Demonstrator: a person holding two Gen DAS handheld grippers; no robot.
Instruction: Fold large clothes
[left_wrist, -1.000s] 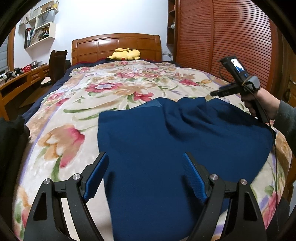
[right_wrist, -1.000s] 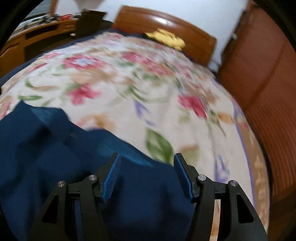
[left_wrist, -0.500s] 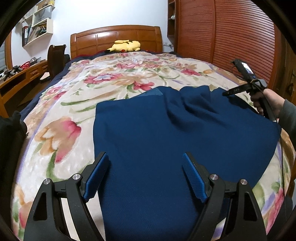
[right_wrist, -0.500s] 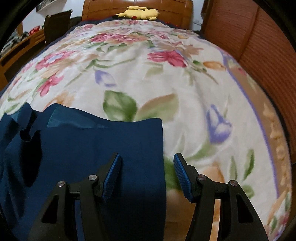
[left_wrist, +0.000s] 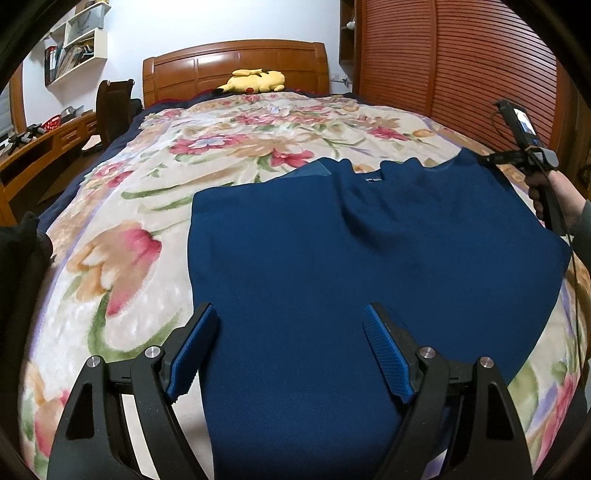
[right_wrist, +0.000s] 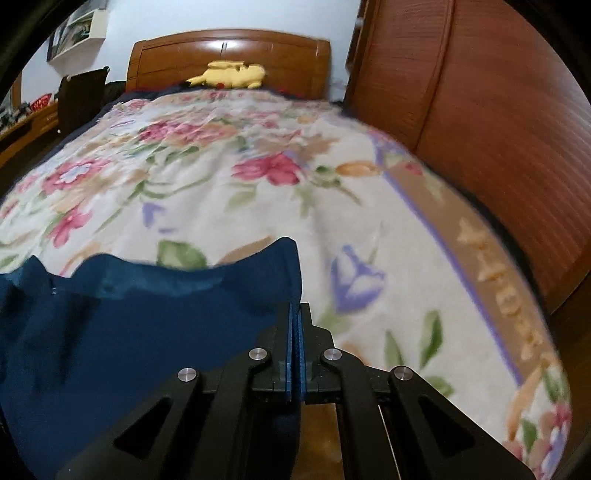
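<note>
My right gripper (right_wrist: 295, 317) just closed, fingers pinching blue garment (left_wrist: 369, 258) corner; left gripper (left_wrist: 291, 350) fingers wide over hem, bed (left_wrist: 122, 258).

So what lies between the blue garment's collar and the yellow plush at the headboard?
Only bare floral blanket; nothing sits between the blue garment and the yellow plush. The left wrist view shows it best.
</note>
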